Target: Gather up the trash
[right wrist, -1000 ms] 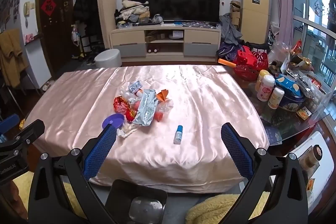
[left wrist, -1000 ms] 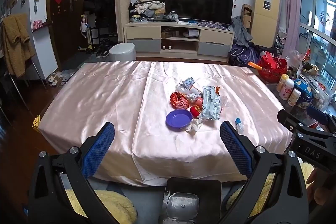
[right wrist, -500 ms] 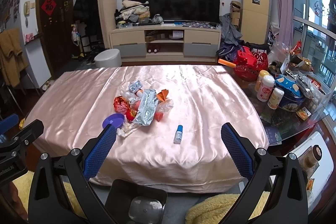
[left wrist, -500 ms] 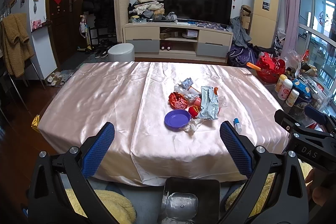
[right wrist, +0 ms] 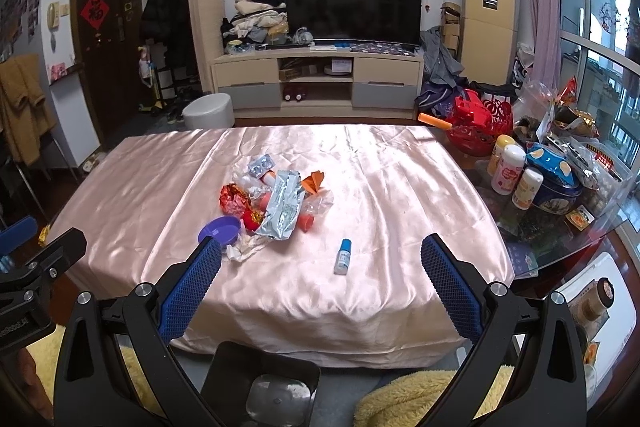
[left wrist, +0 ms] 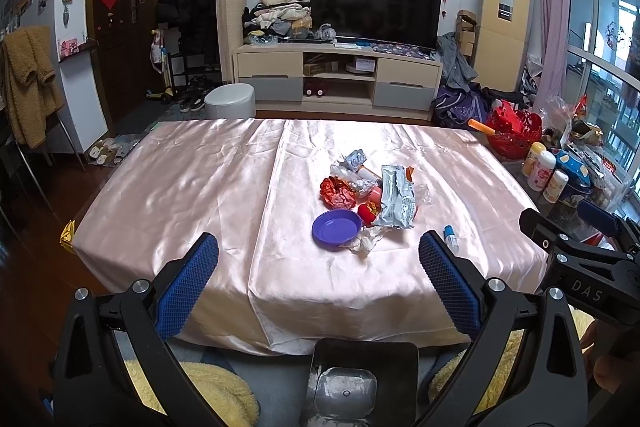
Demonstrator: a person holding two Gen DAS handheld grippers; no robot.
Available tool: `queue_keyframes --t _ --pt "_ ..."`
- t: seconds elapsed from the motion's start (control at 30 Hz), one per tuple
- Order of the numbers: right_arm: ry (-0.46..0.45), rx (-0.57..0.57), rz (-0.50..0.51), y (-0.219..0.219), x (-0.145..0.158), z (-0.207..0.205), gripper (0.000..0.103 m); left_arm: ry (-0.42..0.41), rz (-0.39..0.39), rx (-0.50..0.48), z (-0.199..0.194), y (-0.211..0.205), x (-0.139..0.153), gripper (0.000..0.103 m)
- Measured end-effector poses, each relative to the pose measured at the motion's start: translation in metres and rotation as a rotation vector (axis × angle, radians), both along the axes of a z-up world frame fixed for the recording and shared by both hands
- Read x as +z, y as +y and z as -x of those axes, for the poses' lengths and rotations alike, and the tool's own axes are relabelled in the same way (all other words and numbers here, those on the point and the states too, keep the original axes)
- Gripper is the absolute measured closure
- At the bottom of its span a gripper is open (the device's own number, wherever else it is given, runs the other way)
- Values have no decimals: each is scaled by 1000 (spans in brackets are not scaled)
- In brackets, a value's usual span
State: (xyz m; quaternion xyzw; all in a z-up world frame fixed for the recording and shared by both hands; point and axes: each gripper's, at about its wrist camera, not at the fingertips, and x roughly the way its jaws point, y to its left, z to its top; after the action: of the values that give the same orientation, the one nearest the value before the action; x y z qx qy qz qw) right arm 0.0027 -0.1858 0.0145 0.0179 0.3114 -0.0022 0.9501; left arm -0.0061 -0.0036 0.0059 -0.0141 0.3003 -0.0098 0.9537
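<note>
- The left tool [left wrist: 319, 269] hangs before the near edge of the worktop [left wrist: 192, 187], fingers spread wide, holding and touching nothing.
- The right tool [right wrist: 321, 267] sits likewise, wide apart and empty, short of the pink cloth.
- The trash pile [right wrist: 276, 201] lies near the worktop's middle: a silver foil wrapper [right wrist: 282, 205], a crumpled red wrapper [left wrist: 337, 191], and white tissue [left wrist: 366, 242] touching a purple dish [left wrist: 335, 229].
- A small blue-capped bottle [right wrist: 343, 256] lies apart from the pile, nearer the front edge; its label is too small to read.
</note>
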Motion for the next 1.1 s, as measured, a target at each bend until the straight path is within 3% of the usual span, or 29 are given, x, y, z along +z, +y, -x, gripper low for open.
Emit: queue_keyframes --t 1.1 --pt "-1 4 -3 -2 -2 2 3 -1 -3 -1 0 -1 -1 8"
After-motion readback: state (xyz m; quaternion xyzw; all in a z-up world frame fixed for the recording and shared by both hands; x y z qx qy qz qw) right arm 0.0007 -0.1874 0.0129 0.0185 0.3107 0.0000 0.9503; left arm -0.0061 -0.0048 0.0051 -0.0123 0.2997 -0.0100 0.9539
